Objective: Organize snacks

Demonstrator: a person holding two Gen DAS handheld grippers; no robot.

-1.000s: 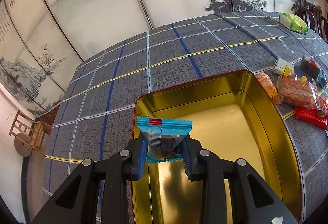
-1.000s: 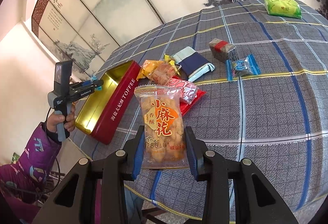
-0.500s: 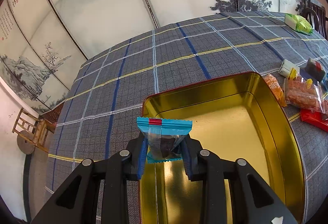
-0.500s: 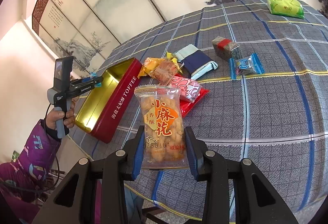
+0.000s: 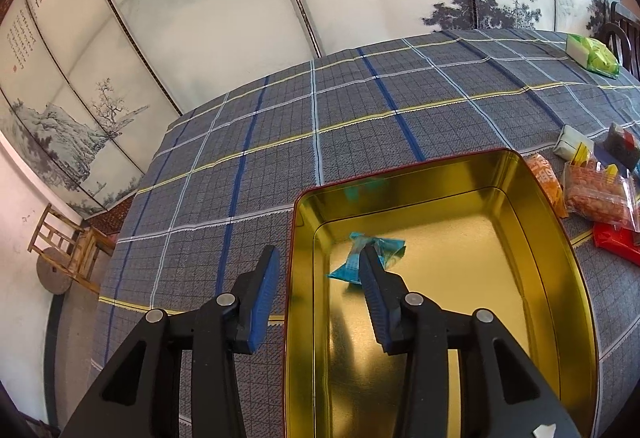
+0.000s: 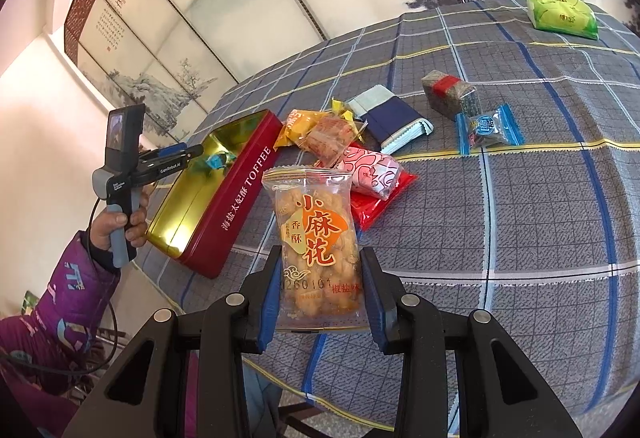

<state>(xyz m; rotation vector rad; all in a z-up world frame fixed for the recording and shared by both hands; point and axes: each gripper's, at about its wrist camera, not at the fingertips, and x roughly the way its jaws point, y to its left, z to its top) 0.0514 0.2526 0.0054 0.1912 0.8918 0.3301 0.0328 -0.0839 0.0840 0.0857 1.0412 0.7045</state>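
Snacks going into the toffee tin (image 5: 560, 250) — one dropped, one in hand.

Left gripper (image 5: 316, 278) hangs over the tin's near corner; its fingers (image 5: 264, 290) have just been opening and now stand apart with nothing pressed between them. The blue-wrapped candy (image 5: 378, 252) is seen against the tin's gold floor, partly hidden behind one finger. Right gripper (image 6: 320, 290) is clenched on an orange fried-twist packet (image 6: 316, 234), held upright above the grey plaid tabletop (image 6: 520, 217). The tin (image 6: 240, 193) stands open at the tabletop's edge, red side facing the right-wrist view. Just beside it lies a heap of packets — a pink-and-red one (image 6: 372, 173), an orange one (image 6: 298, 125). A green packet (image 6: 562, 15) lies well apart at the far side.
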